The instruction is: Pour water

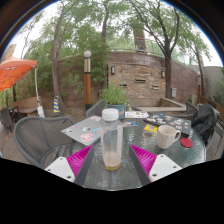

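The clear plastic bottle with a white screw cap (111, 139) stands upright between the two fingers of the gripper (112, 158), on the round glass-topped patio table (130, 172). Amber-tinted liquid fills roughly its lower third. The cap is on. The white ceramic mug (166, 135), the likely receiving vessel, sits beyond the right finger, well apart from the bottle; whether it holds anything cannot be told. Judged on this evidence, no pouring has begun: lifting, uncapping (if the cap is in fact sealed) and tipping over the mug all remain.

The jaws are spread. The magenta pads (79, 159) flank the bottle's lower body with a visible gap at either side, so the bottle rests on the table and not in the grip. The gripper is held level, aimed straight along the table top, low and centred on the bottle.

Further beyond the fingers lie scattered papers and a potted green plant (115, 96). A grey woven chair (38, 137) stands beyond the left finger.
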Demonstrator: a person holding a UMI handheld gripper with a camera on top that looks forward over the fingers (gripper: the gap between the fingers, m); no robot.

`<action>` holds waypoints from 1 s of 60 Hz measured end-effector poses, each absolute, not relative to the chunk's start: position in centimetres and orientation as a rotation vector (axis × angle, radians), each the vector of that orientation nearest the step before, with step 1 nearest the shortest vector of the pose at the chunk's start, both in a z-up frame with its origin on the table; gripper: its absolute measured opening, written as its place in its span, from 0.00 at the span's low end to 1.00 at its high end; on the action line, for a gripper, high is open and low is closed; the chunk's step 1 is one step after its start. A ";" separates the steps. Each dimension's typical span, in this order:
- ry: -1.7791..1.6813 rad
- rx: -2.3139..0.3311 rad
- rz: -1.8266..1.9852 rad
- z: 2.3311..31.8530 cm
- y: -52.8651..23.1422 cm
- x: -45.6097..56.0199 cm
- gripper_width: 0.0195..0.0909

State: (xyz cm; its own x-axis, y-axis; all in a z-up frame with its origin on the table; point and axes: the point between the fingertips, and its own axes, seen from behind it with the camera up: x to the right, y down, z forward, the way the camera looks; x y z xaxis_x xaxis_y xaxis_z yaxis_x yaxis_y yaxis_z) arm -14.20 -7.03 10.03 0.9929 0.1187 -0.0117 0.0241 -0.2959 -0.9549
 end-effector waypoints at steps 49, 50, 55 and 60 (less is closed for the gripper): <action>-0.202 -1.860 0.241 10.9 5.1 -15.4 0.26; -0.169 -1.874 0.273 11.3 5.3 -15.1 0.26; 0.070 -1.916 0.513 12.5 6.6 -12.7 0.26; 0.414 -1.876 0.854 12.6 7.3 -10.5 0.26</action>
State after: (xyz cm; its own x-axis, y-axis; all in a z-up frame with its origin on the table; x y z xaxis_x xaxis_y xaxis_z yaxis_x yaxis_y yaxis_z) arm -10.47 7.27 12.55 0.6930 0.0850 -0.7159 -0.6151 -0.4484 -0.6486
